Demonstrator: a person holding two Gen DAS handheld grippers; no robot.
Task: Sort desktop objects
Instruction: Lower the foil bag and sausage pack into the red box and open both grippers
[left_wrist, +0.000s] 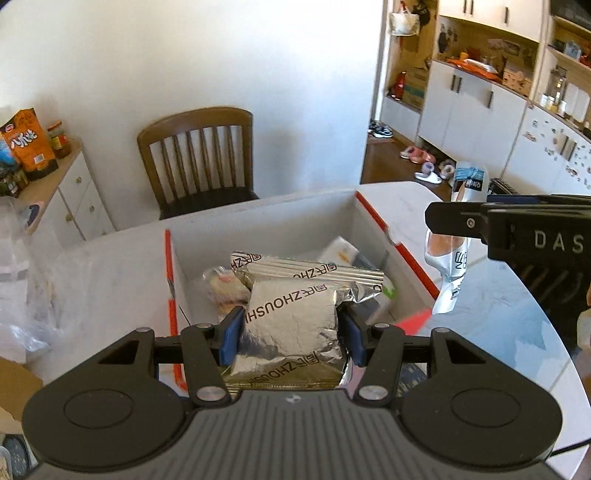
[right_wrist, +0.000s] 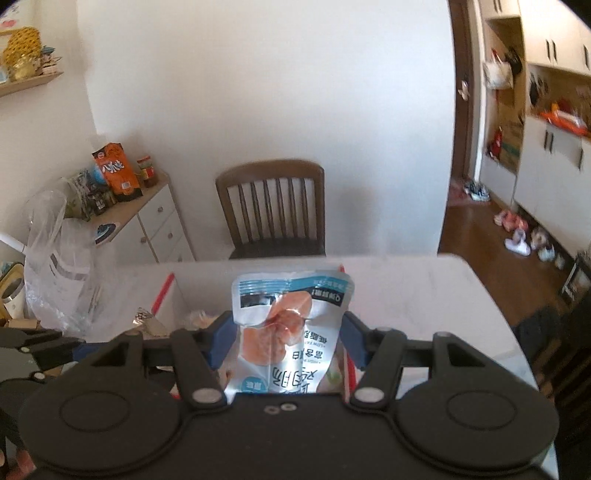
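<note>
My left gripper (left_wrist: 291, 328) is shut on a crinkled silver foil packet (left_wrist: 295, 314) and holds it over the near edge of an open white box with red trim (left_wrist: 258, 225). Inside the box lie another silver foil packet (left_wrist: 314, 269) and other wrapped snacks. My right gripper (right_wrist: 286, 336) is shut on a clear-and-blue pouch with pink meat printed on it (right_wrist: 288, 325). In the left wrist view that pouch (left_wrist: 452, 258) hangs from the right gripper just right of the box. The box edge (right_wrist: 164, 291) shows low in the right wrist view.
A white marble table (left_wrist: 498, 325) carries the box. A brown wooden chair (left_wrist: 199, 158) stands behind it. A white drawer cabinet (left_wrist: 74, 192) with an orange snack bag is at the left. A clear plastic bag (right_wrist: 59, 266) lies on the table's left.
</note>
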